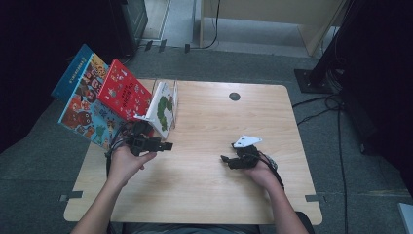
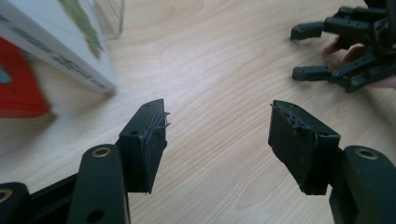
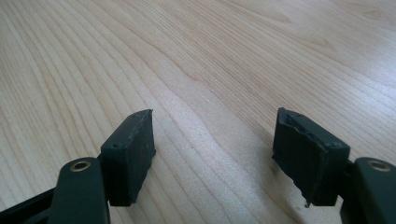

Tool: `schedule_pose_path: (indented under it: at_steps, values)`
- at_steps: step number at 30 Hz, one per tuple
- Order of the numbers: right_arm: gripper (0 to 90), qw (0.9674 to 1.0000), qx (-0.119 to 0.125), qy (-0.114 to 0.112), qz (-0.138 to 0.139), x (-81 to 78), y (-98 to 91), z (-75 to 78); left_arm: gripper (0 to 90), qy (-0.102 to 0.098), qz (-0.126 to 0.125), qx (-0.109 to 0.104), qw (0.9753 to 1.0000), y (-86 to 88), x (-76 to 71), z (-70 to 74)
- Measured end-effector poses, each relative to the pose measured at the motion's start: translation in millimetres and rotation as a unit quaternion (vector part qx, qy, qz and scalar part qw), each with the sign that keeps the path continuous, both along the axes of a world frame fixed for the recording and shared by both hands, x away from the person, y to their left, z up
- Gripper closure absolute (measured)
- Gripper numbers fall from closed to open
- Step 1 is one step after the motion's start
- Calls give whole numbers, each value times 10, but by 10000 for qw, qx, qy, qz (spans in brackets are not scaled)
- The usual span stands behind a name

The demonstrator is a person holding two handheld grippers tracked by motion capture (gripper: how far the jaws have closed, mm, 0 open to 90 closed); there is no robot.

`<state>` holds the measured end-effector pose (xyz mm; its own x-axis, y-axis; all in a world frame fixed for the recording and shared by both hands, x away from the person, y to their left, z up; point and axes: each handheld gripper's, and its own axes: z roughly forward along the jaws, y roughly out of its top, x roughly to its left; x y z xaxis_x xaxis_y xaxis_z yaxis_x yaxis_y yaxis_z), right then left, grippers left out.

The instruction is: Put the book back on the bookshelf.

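Note:
Several picture books lean at the table's back left: a large blue one (image 1: 83, 105), a red one (image 1: 124, 92) and a white one with green print (image 1: 163, 109), which rests against a clear stand (image 1: 174, 97). My left gripper (image 1: 167, 145) is open just in front of the white book, holding nothing. In the left gripper view its jaws (image 2: 217, 126) stand wide apart over bare wood, with the white book (image 2: 56, 46) and the red book (image 2: 18, 88) to their left. My right gripper (image 1: 224, 159) is open mid-table, pointing left. Its jaws (image 3: 212, 135) are empty over wood.
The wooden table (image 1: 204, 195) has a dark round grommet (image 1: 234, 96) near its back edge. The blue book overhangs the left edge. Cables (image 1: 336, 112) run over the grey floor to the right. A dark stand base (image 1: 314, 78) sits beyond the table's back right corner.

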<state>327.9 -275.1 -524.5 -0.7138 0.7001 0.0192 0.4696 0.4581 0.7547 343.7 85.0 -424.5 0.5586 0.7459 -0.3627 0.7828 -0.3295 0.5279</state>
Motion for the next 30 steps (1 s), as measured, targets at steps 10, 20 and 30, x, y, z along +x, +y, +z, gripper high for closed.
schedule_pose_path:
  at_steps: [10,20,30]
  values:
    - [291,10000,-4,-5,5,0,-1,0,365,103,-148,106,9998,-150,-19,-402]
    - [291,10000,-6,-3,3,-1,0,0,366,102,-310,309,9990,-197,-57,-660]
    - [274,10000,1,15,-21,-7,11,0,365,0,-218,176,9996,-156,-59,-718]
